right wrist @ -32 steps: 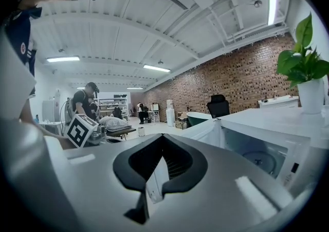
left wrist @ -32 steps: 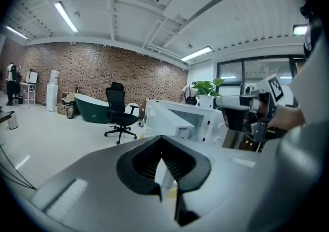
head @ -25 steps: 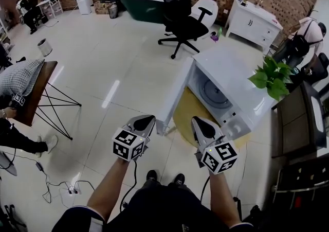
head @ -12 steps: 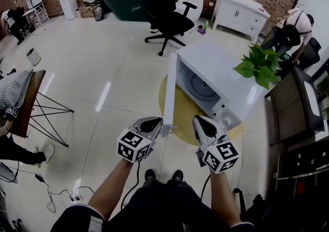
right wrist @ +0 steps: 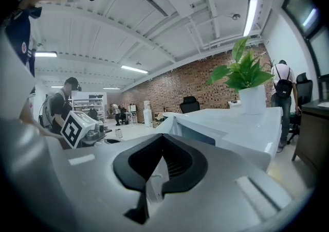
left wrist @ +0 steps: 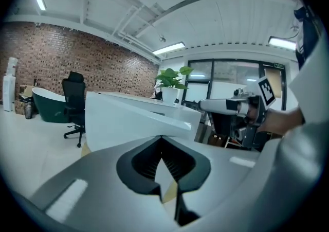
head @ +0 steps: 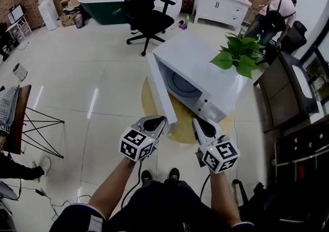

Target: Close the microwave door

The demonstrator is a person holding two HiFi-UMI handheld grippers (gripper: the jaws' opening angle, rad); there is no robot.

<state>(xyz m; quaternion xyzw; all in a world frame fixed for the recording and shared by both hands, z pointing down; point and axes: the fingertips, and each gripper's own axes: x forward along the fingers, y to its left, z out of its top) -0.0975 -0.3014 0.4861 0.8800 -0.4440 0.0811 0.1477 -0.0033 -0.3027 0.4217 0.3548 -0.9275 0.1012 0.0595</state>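
Here is the boxy white microwave oven (head: 205,61), sitting on a round yellow tabletop (head: 181,121). Its white door (head: 160,89) stands wide open, swung out from the oven's left side towards the person, and the round tray inside is plain to see.

The left gripper (head: 157,121) is held low in front of the microwave, its tips just beside the free end of the door (touching or not, I cannot tell from above). Its own view shows the black jaws together at the tips with nothing between them. The door panel (left wrist: 118,120) fills the space right ahead.

The right gripper (head: 198,122) hovers before the microwave's front right corner, beside the control panel. Its jaws are closed too and grip nothing, and the oven's white body (right wrist: 231,125) stretches away beyond them.

On top of the microwave, at its far right corner, stands a leafy green plant in a white pot (head: 237,53).

Behind the microwave there is a black swivel office chair (head: 144,12), and further back a dark green bathtub (head: 100,0) against the brick wall. A white cabinet (head: 222,2) sits beyond the microwave's right side, with a person in a pale top (head: 275,16) standing near it.
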